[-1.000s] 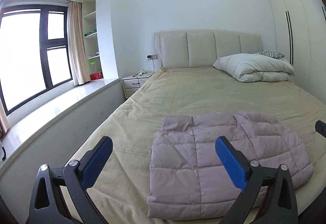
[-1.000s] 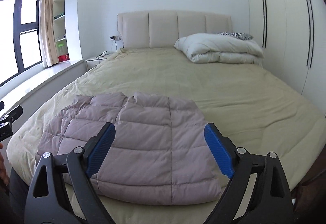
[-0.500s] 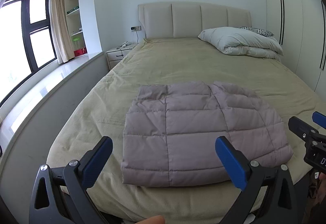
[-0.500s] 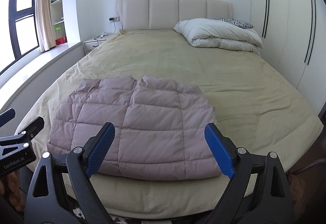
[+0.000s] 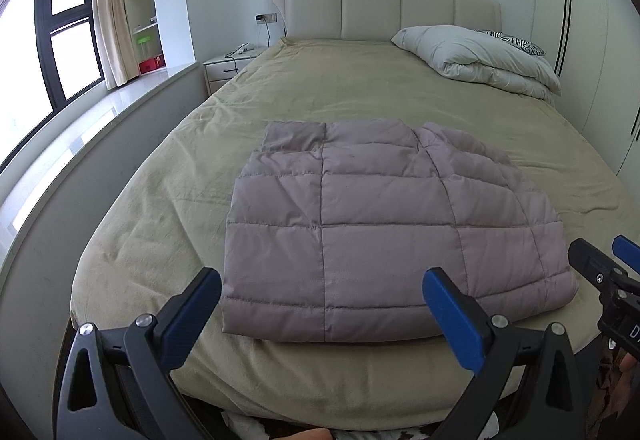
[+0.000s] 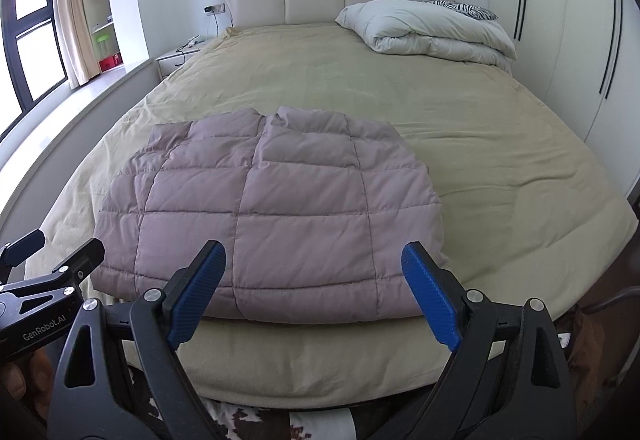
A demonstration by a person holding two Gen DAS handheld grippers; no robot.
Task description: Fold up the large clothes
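A mauve quilted puffer jacket (image 5: 384, 224) lies folded into a flat rectangle near the foot of the bed; it also shows in the right wrist view (image 6: 272, 216). My left gripper (image 5: 320, 314) is open and empty, held off the bed's foot edge, apart from the jacket. My right gripper (image 6: 312, 290) is open and empty, also back from the foot edge. Each gripper shows at the other view's side: the right gripper (image 5: 600, 272) and the left gripper (image 6: 44, 252).
The bed has a beige cover (image 5: 360, 96) and a padded headboard (image 5: 384, 8). A folded white duvet (image 5: 480, 60) lies at the head on the right. A nightstand (image 5: 228, 68) and a window ledge (image 5: 80, 128) stand left; wardrobes (image 6: 580, 40) stand right.
Both grippers have drawn back and up from the jacket to beyond the bed's foot edge. The jacket has not moved. Both stay open.
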